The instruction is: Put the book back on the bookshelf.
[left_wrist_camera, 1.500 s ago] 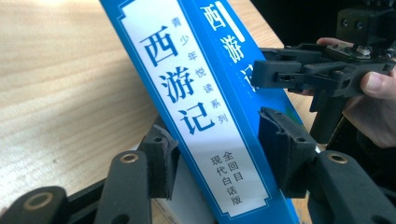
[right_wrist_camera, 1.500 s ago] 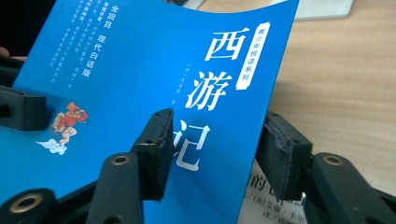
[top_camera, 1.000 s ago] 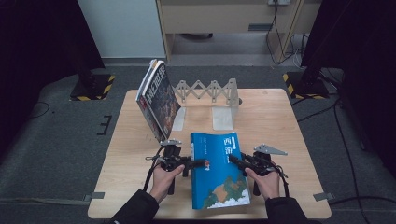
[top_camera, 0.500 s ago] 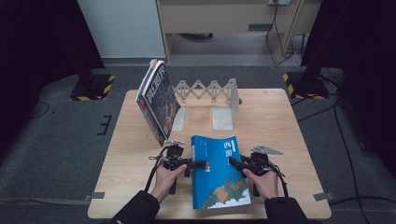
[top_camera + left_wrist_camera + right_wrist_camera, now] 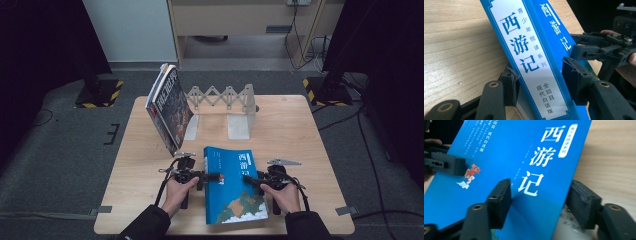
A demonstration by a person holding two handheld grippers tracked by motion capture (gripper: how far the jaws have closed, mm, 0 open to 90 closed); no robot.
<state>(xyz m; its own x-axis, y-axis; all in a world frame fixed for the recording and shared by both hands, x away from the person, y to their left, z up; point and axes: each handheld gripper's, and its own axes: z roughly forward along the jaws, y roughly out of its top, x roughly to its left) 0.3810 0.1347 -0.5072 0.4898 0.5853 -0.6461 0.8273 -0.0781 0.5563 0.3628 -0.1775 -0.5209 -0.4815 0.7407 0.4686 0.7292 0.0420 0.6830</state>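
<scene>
A thick blue book [image 5: 235, 190] with white Chinese title lies flat near the table's front edge, between both hands. My left gripper [image 5: 212, 176] comes in from the left and is shut on the book's spine side; its pads [image 5: 576, 80] press the blue book [image 5: 531, 50] from above and below. My right gripper [image 5: 250, 181] is at the book's right edge. Its jaws have just been opening and now stand apart around the edge of the blue book [image 5: 524, 152], one pad [image 5: 500, 200] over the cover, the other clear of it.
A second book [image 5: 170, 107] leans tilted against an expanding metal bookend rack [image 5: 225, 97] at the back of the wooden table [image 5: 300, 125]. Bare wood lies to the right and left of the blue book.
The right gripper's jaws have spread off the book's edge. Both hands and the blue book stay where they were.
</scene>
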